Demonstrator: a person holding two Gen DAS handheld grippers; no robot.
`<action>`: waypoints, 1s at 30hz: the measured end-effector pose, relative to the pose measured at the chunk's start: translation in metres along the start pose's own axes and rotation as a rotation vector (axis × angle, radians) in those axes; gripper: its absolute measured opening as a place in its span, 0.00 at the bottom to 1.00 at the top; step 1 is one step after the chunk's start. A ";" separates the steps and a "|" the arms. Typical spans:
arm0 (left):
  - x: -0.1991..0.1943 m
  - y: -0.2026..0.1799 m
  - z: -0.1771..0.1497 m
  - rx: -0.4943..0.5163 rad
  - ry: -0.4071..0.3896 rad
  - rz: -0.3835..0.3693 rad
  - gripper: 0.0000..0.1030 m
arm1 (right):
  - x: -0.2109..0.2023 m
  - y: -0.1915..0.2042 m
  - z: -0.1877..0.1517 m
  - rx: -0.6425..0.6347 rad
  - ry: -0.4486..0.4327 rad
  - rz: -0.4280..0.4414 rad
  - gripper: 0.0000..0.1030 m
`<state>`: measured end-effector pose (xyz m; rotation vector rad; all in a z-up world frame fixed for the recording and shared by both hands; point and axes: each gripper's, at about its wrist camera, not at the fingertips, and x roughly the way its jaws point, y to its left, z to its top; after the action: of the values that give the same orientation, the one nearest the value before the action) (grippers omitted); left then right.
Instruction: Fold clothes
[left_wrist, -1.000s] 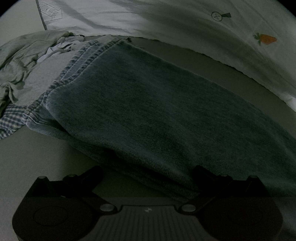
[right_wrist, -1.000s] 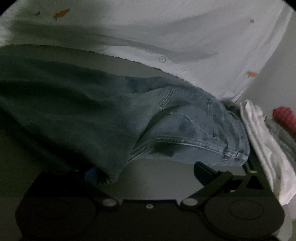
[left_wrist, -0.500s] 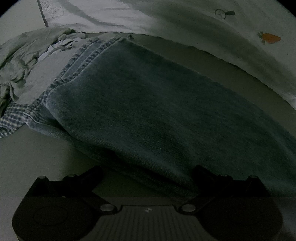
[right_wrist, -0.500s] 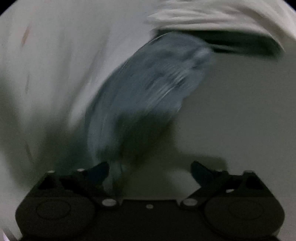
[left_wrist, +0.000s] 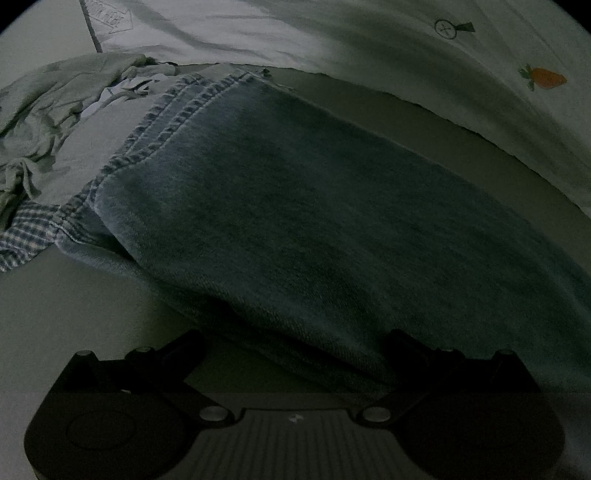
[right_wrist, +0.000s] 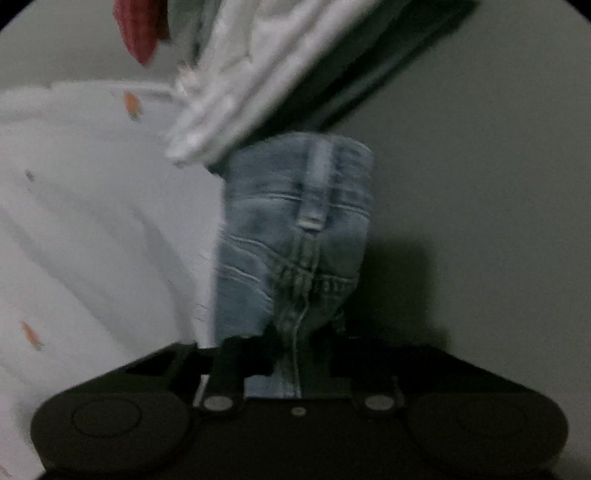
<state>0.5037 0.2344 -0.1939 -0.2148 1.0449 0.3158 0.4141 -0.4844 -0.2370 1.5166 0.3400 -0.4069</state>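
Jeans (right_wrist: 295, 236) lie flat ahead; their waist seam is pinched by the right tool (right_wrist: 291, 369), just closed, ready for folding. The left tool (left_wrist: 295, 354) is held wide astride the leg edge.

Faded blue jeans (left_wrist: 295, 221), white sheet (left_wrist: 480, 74) printed with orange carrots (left_wrist: 545, 76), blue-white checked cloth (left_wrist: 26, 236).

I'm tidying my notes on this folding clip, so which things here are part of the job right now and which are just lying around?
In the job:
- jeans
- right hand-held gripper, just closed on the jeans
- left hand-held gripper, open

Lying about:
- carrot-print sheet
- checked cloth
- crumpled grey garment
- white folded pile
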 end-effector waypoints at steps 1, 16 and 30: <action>0.000 0.000 0.000 0.000 0.001 -0.001 1.00 | -0.007 0.004 0.005 -0.025 -0.022 0.003 0.14; -0.012 0.039 0.001 -0.089 0.044 -0.110 1.00 | -0.023 0.040 -0.037 -0.561 -0.104 -0.373 0.37; -0.038 0.166 0.032 -0.373 -0.247 -0.281 0.52 | -0.030 0.067 -0.201 -0.860 0.143 -0.253 0.78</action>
<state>0.4531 0.3943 -0.1494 -0.6362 0.6937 0.2720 0.4255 -0.2818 -0.1703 0.6604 0.7181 -0.2894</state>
